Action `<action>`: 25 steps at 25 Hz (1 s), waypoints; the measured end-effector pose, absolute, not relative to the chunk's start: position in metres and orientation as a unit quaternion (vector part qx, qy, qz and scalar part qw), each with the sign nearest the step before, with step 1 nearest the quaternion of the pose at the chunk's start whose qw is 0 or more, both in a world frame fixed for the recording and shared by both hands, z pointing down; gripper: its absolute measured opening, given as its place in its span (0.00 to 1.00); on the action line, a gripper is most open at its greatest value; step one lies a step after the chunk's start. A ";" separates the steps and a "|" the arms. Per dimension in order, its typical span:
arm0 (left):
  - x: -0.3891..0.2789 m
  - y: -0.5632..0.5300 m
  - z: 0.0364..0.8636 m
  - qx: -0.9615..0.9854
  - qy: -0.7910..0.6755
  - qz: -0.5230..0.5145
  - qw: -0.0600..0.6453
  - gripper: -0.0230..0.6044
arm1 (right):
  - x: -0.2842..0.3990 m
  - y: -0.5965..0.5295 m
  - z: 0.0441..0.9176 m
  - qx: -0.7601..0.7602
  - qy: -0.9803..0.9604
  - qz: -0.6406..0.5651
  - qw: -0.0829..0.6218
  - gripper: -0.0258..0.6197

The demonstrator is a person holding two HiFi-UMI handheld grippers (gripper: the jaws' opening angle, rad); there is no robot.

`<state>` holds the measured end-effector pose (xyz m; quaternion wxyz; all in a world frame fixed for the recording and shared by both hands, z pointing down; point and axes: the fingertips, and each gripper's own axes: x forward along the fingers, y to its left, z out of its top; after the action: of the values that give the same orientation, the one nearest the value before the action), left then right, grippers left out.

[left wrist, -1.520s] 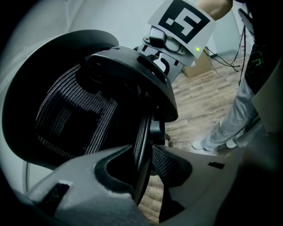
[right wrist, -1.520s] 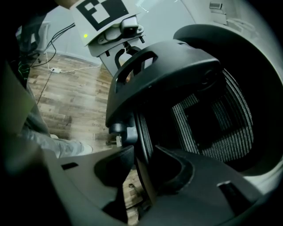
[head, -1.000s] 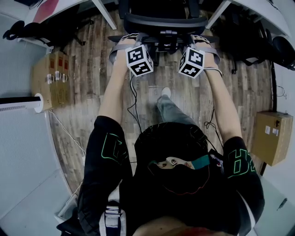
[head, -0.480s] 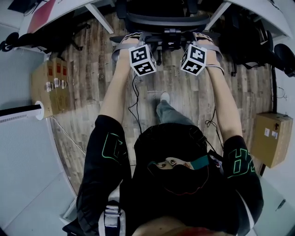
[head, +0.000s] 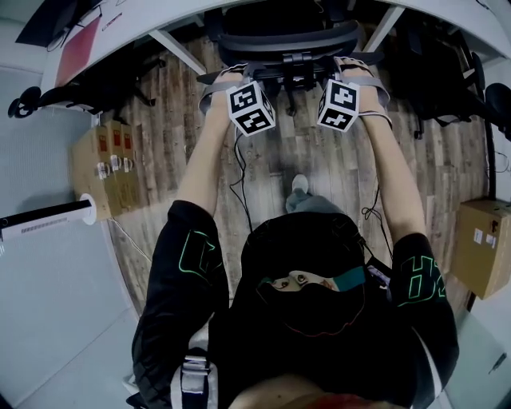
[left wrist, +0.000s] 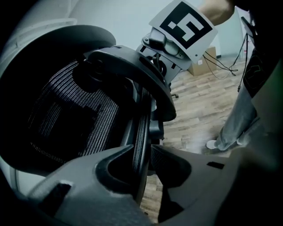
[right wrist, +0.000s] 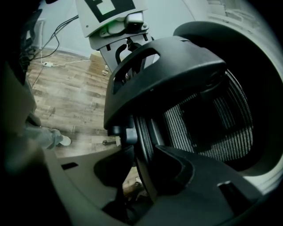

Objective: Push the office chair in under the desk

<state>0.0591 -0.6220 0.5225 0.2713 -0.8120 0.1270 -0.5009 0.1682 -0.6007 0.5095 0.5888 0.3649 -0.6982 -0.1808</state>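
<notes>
A black, mesh-backed office chair (head: 287,38) stands at the far middle of the scene, between the two slanted white legs of a smooth white counter (head: 120,20), on a grey-brown wood-plank floor (head: 319,164). The person reaches both arms out to its backrest. The left gripper (left wrist: 141,150) has the backrest's ribbed rim between its dull grey moulded fingers (left wrist: 110,163). They are closing on the rim, with a thin dark gap on one side. The right gripper (right wrist: 143,150) pinches the rim on the opposite side, its fingers (right wrist: 177,163) set close against both faces. Only the gripper views show the backrest's fine woven mesh and the curved hard-plastic bracket behind it. Each also catches the other gripper's black-and-white marker cube (left wrist: 183,26) beyond the chair. The head view alone gives the layout: brown cardboard boxes (head: 100,164) on the left floor, another cardboard box (head: 483,248) on the right, and a white shoe (head: 299,184) on the planks near the person.
</notes>
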 end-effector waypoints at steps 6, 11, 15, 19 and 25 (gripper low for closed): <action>0.072 -0.651 0.523 -0.808 0.121 -0.510 0.269 0.23 | 0.179 -0.630 0.509 0.358 -0.707 -0.185 0.582 0.28; 0.078 -0.672 0.524 -0.801 0.130 -0.514 0.279 0.23 | 0.188 -0.651 0.511 0.363 -0.703 -0.188 0.582 0.28; 0.080 -0.686 0.524 -0.797 0.136 -0.519 0.279 0.24 | 0.191 -0.664 0.510 0.362 -0.705 -0.185 0.582 0.28; 0.082 -0.696 0.522 -0.795 0.139 -0.518 0.285 0.24 | 0.192 -0.674 0.509 0.363 -0.703 -0.184 0.583 0.28; 0.084 -0.696 0.523 -0.800 0.128 -0.515 0.281 0.23 | 0.195 -0.676 0.509 0.365 -0.701 -0.188 0.583 0.28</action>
<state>0.0844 -0.6961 0.5228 0.2806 -0.7998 0.1275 -0.5151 0.1955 -0.6762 0.5092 0.5830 0.3655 -0.7010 -0.1876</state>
